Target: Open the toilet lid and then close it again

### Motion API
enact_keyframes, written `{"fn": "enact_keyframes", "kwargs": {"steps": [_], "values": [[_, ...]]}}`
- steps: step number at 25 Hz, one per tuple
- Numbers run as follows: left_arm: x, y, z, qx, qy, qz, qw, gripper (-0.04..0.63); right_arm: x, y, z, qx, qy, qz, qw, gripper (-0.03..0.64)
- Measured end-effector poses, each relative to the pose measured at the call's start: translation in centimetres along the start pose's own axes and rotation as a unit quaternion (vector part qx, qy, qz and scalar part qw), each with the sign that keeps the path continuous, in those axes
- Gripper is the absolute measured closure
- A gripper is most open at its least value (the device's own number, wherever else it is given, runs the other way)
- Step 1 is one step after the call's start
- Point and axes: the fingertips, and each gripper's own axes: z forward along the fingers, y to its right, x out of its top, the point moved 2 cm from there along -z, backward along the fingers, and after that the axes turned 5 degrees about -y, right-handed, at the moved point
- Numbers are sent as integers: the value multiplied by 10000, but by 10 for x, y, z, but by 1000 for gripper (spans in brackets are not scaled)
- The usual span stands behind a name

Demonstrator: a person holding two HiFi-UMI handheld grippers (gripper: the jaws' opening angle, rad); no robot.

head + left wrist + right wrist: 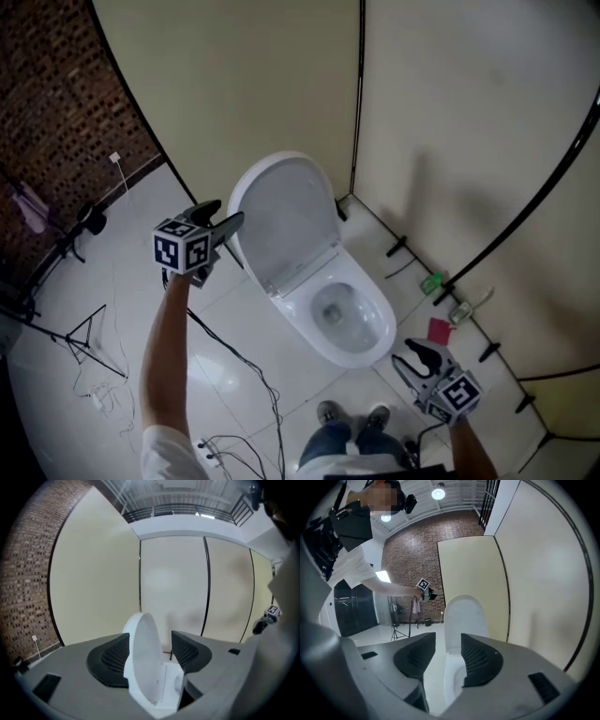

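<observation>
**Lid up, left claw beside its edge**

Nearest, at the bottom of the head view, the person's shoes (352, 413) point at the toilet, squared up to it so both arms can reach. Just right of them, in the lower right, the right claw (405, 356) hangs low beside the bowl (373, 330). Its jaws are part-way apart with nothing between them, and its own view shows only the toilet through the gap. I take it to be parked there, out of the lid's swing.

On the white floor (141, 253) to the left, black cables (251, 367) trail toward the person, well clear of the toilet.

At the middle of the frame the toilet lid (286, 211) stands raised, tipped back toward the cream partition (450, 112) behind it, with the bowl open below. The opening half of the job looks done and the closing half has not begun.

The left arm stretches out on the left, and the left claw (232, 210) sits just beside the lid's left edge, near its top. Its jaws are wide apart. From its own view the lid shows edge-on in the gap, but neither pad presses on it, and I cannot tell whether the rim is already between them. That high spot suits a pull forward, since the top edge gives the most leverage.

Farthest off, in the upper left, is a brick wall (56, 103).
</observation>
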Motion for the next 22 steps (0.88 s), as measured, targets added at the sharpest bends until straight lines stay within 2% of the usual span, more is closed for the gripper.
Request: {"fn": "enact_keyframes", "kwargs": {"steps": [3,5,9,12,13,14,16,19,22], "values": [[-4,-41,37,-31,-551,164,9983,318,-19,-5,-6,-199,-261,249,9992,453],[2,-55,54,-112,-646,92,9978,318,-31,-4,-8,-297,-383,413,9980,453],[5,-63,82,-261,-828,-146,9961,278,-52,2,-10,-368,-531,593,9961,453],[-6,-59,92,-605,-1058,-399,9917,278,-59,3,-12,-390,-562,645,9956,453],[-8,-55,92,-742,-1111,-443,9900,281,-60,3,-13,-391,-555,674,9954,453],[-9,-51,92,-830,-1146,-447,9889,334,-62,3,-14,-384,-553,698,9953,453],[-10,-44,91,-880,-1205,-318,9883,396,-65,3,-16,-352,-558,706,9953,454],[-13,-24,88,-949,-1367,114,9860,407,-66,0,-17,-253,-542,698,9958,453],[-20,19,80,-972,-1366,559,9843,408,-66,-3,-20,-169,-480,629,9967,453]]}}
